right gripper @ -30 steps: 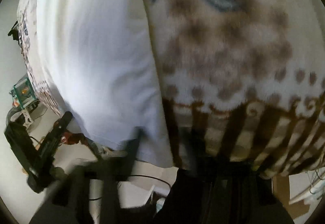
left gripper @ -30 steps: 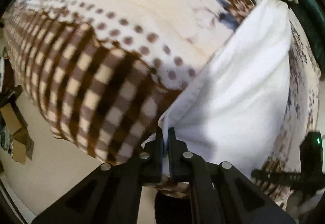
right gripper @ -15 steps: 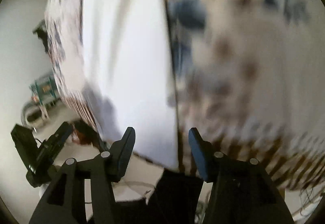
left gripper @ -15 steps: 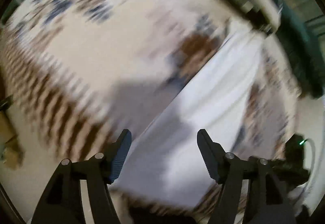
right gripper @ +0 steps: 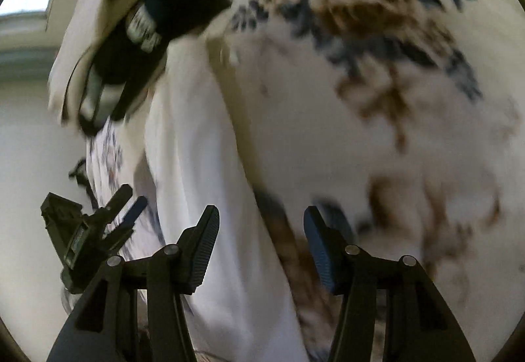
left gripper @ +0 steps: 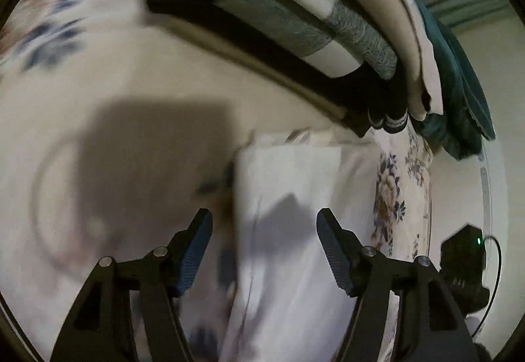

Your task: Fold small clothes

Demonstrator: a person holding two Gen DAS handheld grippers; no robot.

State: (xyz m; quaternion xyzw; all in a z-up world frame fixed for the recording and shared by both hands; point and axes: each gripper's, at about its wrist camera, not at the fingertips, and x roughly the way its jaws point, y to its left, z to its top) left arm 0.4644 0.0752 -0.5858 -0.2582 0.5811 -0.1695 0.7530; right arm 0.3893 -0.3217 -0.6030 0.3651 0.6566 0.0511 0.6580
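A white garment (left gripper: 295, 224) lies folded into a long strip on a cream blanket (left gripper: 98, 99) with brown and blue flowers. My left gripper (left gripper: 264, 224) is open and empty, hovering over the strip's left edge. In the right wrist view the same white garment (right gripper: 203, 165) runs up the frame, and my right gripper (right gripper: 261, 224) is open and empty above its right edge. The left gripper (right gripper: 98, 230) also shows at the lower left of that view. Both views are motion-blurred.
A stack of folded clothes (left gripper: 328, 27), black, grey, beige and teal, lies past the far end of the white garment; it also shows in the right wrist view (right gripper: 141, 17). The blanket (right gripper: 377, 66) stretches wide to the right. Pale floor (right gripper: 29, 165) lies beyond the bed edge.
The left gripper was shut on the garment's corner, then opened and let go. The right gripper also shows open now. Both have moved forward along the garment toward the stack of clothes.
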